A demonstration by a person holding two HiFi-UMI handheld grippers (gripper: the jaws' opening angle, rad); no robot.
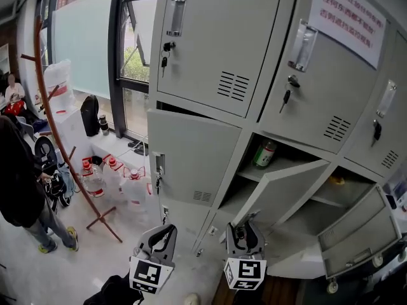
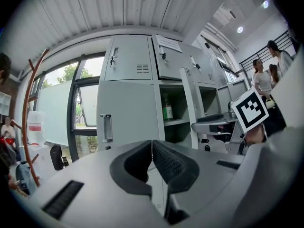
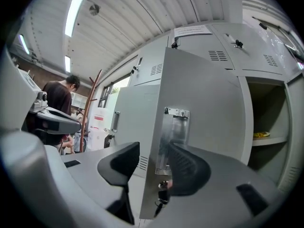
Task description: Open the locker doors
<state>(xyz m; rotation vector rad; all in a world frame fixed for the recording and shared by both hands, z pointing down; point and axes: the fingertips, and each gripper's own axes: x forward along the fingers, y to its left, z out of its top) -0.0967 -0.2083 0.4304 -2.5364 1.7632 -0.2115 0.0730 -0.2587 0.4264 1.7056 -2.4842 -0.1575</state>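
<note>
Stood before the grey lockers (image 1: pixel 210 49), upper row all closed. Held the left gripper (image 2: pixel 152 148) pressed together, with nothing between the pads, pointing at the closed left door (image 2: pixel 126 113). Held the right gripper (image 3: pixel 152 151) spread around the edge of the open middle door (image 3: pixel 204 99), with its metal handle (image 3: pixel 173 129) between the jaws. Did not clamp the door. Saw a green bottle (image 1: pixel 264 153) on the shelf behind this door. Found the right door (image 1: pixel 359 230) swung open too.
</note>
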